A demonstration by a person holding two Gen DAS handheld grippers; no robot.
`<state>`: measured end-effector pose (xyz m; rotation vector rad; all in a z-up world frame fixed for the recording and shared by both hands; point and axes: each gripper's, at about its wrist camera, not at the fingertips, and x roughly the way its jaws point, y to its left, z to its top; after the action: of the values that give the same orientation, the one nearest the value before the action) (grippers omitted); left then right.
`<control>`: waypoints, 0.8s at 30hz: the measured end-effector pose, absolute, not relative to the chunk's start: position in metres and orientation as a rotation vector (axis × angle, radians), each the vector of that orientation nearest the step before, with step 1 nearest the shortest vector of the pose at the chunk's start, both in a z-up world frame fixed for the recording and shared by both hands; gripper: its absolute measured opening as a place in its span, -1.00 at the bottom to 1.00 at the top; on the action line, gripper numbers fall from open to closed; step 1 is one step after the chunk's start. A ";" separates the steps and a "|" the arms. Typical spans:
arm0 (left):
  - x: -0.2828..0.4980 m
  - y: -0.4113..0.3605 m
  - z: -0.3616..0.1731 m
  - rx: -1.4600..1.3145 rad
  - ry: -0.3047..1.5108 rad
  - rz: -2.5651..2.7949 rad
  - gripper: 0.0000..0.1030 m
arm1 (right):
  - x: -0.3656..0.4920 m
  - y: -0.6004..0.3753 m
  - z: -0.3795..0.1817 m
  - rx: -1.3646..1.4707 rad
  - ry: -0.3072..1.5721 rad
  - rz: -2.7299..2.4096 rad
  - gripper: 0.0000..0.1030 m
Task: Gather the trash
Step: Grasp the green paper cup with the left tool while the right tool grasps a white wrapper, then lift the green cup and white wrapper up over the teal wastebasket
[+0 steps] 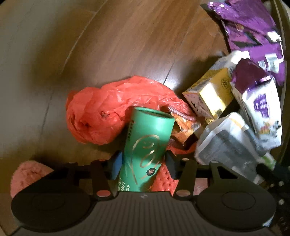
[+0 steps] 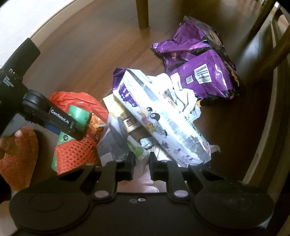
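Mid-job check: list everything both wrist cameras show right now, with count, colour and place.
green tube: one, green with gold line art, on the floor between the left gripper's pads
plastic bag: one, red-orange, crumpled behind the tube
mesh net: one, orange, against the tube's near end
yellow carton: one, yellow, in the pile right of the tube
white wrapper: one, white with purple print, atop the pile
grey pouch: one, grey-white, pile's near edge
purple bags: at least two, purple, far side of the pile
wooden floor: brown, under everything
chair leg: one, wooden, far edge
left gripper: black, blue pads against the tube
right gripper: black, nearly closed at the pile's near edge
hand: one, at the left gripper's handle
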<state>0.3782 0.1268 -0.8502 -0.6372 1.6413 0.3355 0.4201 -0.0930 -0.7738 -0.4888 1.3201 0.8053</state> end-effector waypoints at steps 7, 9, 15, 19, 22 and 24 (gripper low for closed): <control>0.372 0.117 -0.810 -0.522 1.637 0.315 -0.04 | 0.408 -0.102 -0.739 -0.426 1.311 0.743 -0.76; 0.372 0.115 -0.787 -0.499 1.618 0.310 -0.04 | 0.404 -0.105 -0.721 -0.407 1.296 0.719 -0.76; 0.370 0.106 -0.703 -0.429 1.553 0.243 -0.04 | 0.399 -0.116 -0.650 -0.338 1.239 0.662 -0.77; 0.372 0.104 -0.637 -0.392 1.498 0.209 -0.04 | 0.403 -0.124 -0.592 -0.272 1.205 0.627 -0.77; 0.380 0.103 -0.579 -0.362 1.447 0.181 -0.04 | 0.407 -0.129 -0.541 -0.230 1.169 0.603 -0.77; 0.388 0.099 -0.541 -0.361 1.411 0.167 -0.04 | 0.409 -0.132 -0.505 -0.208 1.138 0.589 -0.77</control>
<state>0.3876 0.0994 -0.5406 -0.3610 1.4109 0.1665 0.4092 -0.1319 -0.5051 -0.2083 1.1377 0.5885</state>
